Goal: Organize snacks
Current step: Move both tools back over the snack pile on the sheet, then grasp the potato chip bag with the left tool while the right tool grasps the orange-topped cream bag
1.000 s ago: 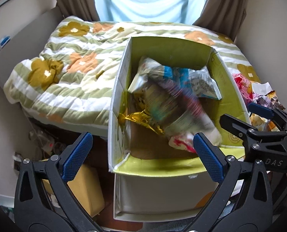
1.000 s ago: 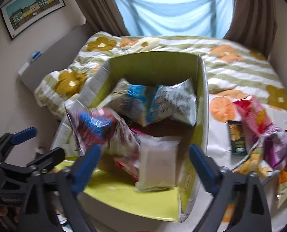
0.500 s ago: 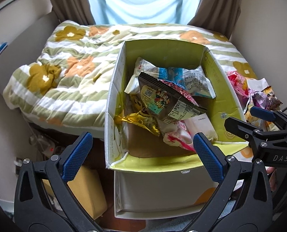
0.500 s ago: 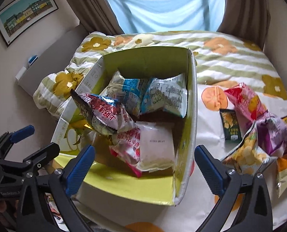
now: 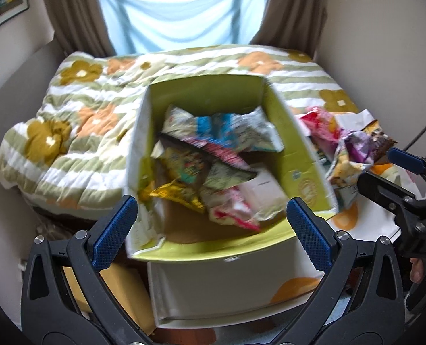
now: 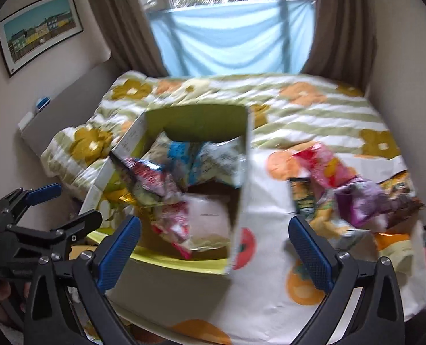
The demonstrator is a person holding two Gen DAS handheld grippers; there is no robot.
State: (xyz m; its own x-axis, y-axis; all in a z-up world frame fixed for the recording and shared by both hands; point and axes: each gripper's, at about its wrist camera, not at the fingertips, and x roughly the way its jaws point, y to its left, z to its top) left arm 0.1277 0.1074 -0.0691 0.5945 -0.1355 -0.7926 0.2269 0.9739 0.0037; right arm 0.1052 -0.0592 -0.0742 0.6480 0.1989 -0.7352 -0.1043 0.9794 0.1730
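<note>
An open cardboard box with a green inside [image 5: 210, 92] [image 6: 195, 118] stands at the bed's near edge, holding several snack bags [image 5: 221, 166] [image 6: 167, 184]. More snack bags [image 5: 353, 149] [image 6: 348, 195] lie in a loose pile on the orange-patterned cloth to the box's right. My left gripper [image 5: 213, 230] is open and empty, in front of the box. My right gripper [image 6: 213, 247] is open and empty, in front of the box's right wall. Each gripper shows in the other's view: the right one [image 5: 385, 172] and the left one [image 6: 66, 207].
A flowered quilt [image 5: 77, 126] covers the bed behind and left of the box. A white cloth with orange prints [image 6: 270, 276] lies under the snack pile. A yellow-brown carton [image 5: 126, 296] sits on the floor below. Walls and curtains close in on both sides.
The dark red snack bag fell from the air into the box and settled on the other bags. Both open grippers have pulled back, and the right one has swung right toward the pile.
</note>
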